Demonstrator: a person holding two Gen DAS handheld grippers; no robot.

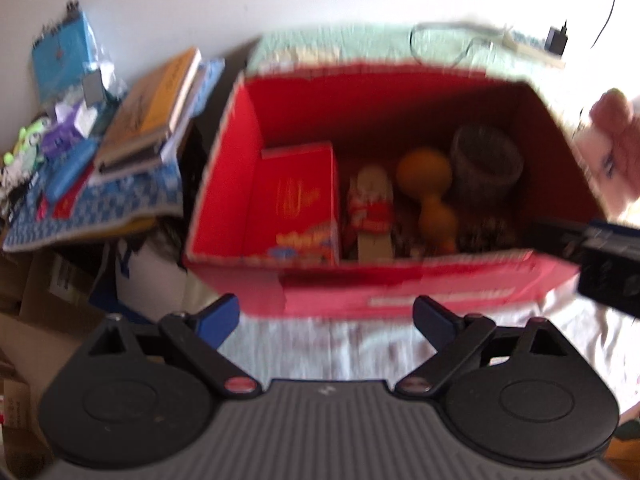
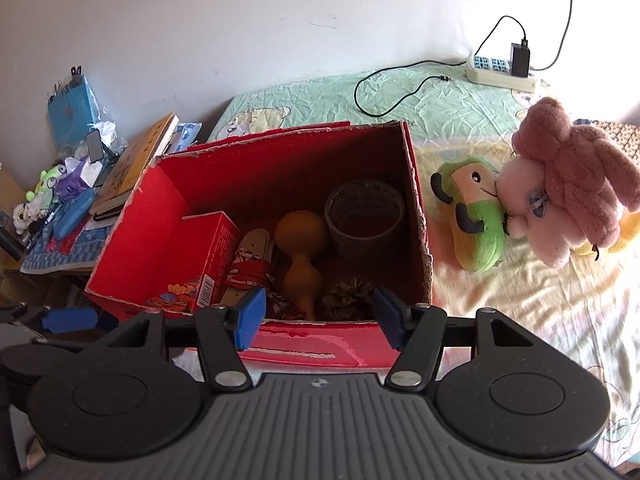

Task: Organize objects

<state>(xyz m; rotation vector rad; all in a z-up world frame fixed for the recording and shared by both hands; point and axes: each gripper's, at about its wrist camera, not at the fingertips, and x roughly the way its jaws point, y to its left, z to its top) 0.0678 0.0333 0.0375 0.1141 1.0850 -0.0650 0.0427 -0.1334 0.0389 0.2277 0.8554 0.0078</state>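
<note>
1. The red cardboard box (image 2: 416, 216) sits on the bed (image 2: 520, 320), open at the top, its torn rim showing pale corrugated edges. It looks to be the collecting place, since small things already lie packed side by side on its floor.

2. Inside, from left to right: a glossy red carton (image 2: 208, 256) leaning against the left wall, a flat wooden piece with red printed cloth (image 2: 252, 264), a smooth tan gourd (image 2: 300, 248) lying on its side with its narrow end toward the near wall, a dark, wide roll of tape (image 2: 364, 216) in the back right corner, and a scaly pine cone (image 2: 346, 300) at the near wall.

3. Two soft toys wait outside the box on the crumpled sheet — a green and yellow plush (image 2: 472, 220) and a fuzzy pink plush (image 2: 568, 192), touching each other just right of the box. By my reckoning they are the next things to be stowed.

4. The right tongs (image 2: 320, 316) hover over the near rim of the box, spread wide, nothing between the blue pads.

5. The left tongs (image 1: 326, 320) are likewise released and empty — they point down at the box front; that view is blurred.

6. A white power strip (image 2: 500, 70) with a black charger lies at the far end of the bed, and books (image 2: 136, 164) and clutter are stacked left of the box.
</note>
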